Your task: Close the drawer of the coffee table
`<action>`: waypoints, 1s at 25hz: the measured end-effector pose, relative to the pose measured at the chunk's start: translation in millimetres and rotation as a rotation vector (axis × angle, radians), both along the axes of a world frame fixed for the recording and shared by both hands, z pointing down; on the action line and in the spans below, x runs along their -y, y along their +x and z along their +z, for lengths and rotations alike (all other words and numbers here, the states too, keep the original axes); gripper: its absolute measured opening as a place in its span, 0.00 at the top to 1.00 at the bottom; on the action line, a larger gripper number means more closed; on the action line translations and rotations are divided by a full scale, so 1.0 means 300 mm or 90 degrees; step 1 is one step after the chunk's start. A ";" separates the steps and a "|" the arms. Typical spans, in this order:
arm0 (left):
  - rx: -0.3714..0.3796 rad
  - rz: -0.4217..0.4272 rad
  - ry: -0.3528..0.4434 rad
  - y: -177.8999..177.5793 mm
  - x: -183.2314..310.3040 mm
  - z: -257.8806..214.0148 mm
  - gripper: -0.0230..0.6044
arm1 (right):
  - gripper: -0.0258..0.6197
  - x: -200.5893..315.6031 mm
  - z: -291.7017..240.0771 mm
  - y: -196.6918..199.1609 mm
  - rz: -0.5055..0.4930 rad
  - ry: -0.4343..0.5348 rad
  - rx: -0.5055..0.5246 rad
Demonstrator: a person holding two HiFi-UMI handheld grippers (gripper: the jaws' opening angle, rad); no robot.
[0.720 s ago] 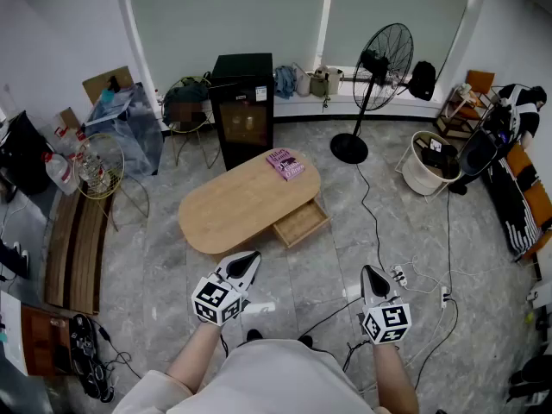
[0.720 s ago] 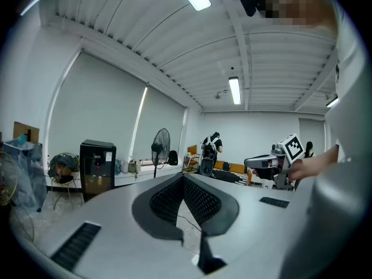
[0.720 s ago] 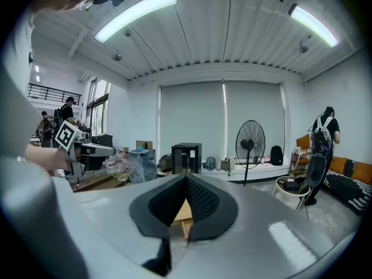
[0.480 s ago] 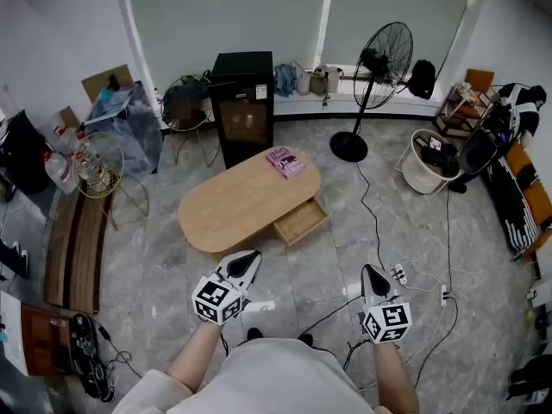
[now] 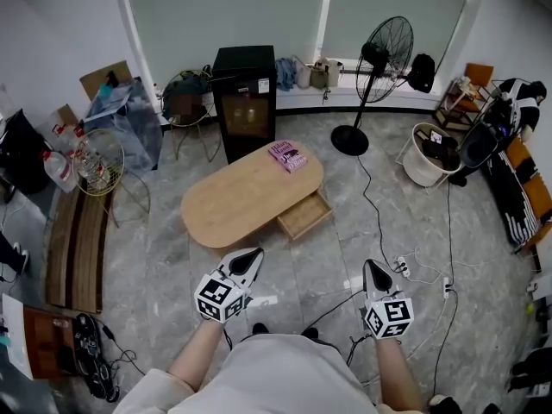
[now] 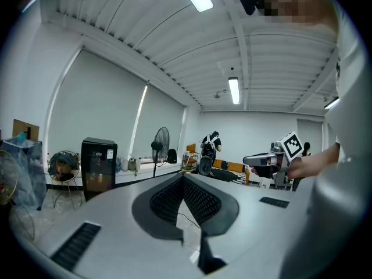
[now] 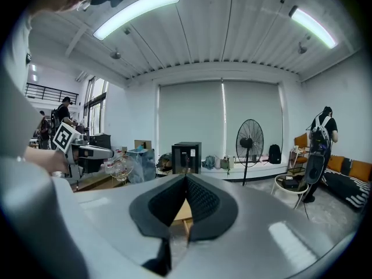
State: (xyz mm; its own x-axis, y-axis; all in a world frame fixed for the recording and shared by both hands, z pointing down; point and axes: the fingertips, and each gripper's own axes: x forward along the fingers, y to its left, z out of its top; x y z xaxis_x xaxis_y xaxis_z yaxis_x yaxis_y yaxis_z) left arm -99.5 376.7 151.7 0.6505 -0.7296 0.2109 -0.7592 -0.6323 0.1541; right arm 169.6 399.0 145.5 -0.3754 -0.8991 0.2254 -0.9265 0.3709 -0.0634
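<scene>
The oval wooden coffee table (image 5: 246, 198) stands on the floor ahead of me, with a pink book (image 5: 289, 156) at its far end. Its drawer (image 5: 304, 216) is pulled out on the right side and looks empty. My left gripper (image 5: 248, 260) and right gripper (image 5: 371, 274) hover low in the head view, well short of the table, both pointing towards it. The left gripper (image 6: 183, 175) is shut on nothing, its jaws meeting at the tip. The right gripper (image 7: 186, 175) is shut too, with a strip of the table (image 7: 181, 213) showing behind its jaws.
A black cabinet (image 5: 245, 93) stands behind the table and a standing fan (image 5: 371, 76) to its right. Cables and a power strip (image 5: 401, 270) lie on the floor by my right gripper. A white basket (image 5: 431, 158) is further right, and a wooden bench (image 5: 73, 248) runs along the left.
The head view has shifted slightly, so the table sits a little higher in the picture. Both grippers stay shut and hold about the same places.
</scene>
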 end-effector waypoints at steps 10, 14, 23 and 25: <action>0.016 0.014 -0.017 -0.141 -0.016 0.046 0.96 | 0.94 -0.033 0.019 -0.135 0.017 0.004 -0.035; 0.022 0.021 -0.020 -0.167 -0.018 0.061 0.96 | 0.94 -0.044 0.023 -0.165 0.022 0.005 -0.050; 0.022 0.022 -0.032 -0.171 -0.011 0.081 0.96 | 0.94 -0.026 0.044 -0.169 0.026 -0.007 -0.050; 0.024 0.018 -0.036 -0.169 0.005 0.090 0.96 | 0.94 -0.002 0.055 -0.163 0.025 -0.010 -0.047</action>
State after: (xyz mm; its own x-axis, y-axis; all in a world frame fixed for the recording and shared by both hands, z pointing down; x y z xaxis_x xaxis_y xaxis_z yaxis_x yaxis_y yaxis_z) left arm -150.1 375.3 178.7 0.6614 -0.6975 0.2756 -0.7472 -0.6447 0.1616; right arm 120.8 399.6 162.0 -0.3218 -0.9088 0.2655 -0.9427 0.3336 -0.0006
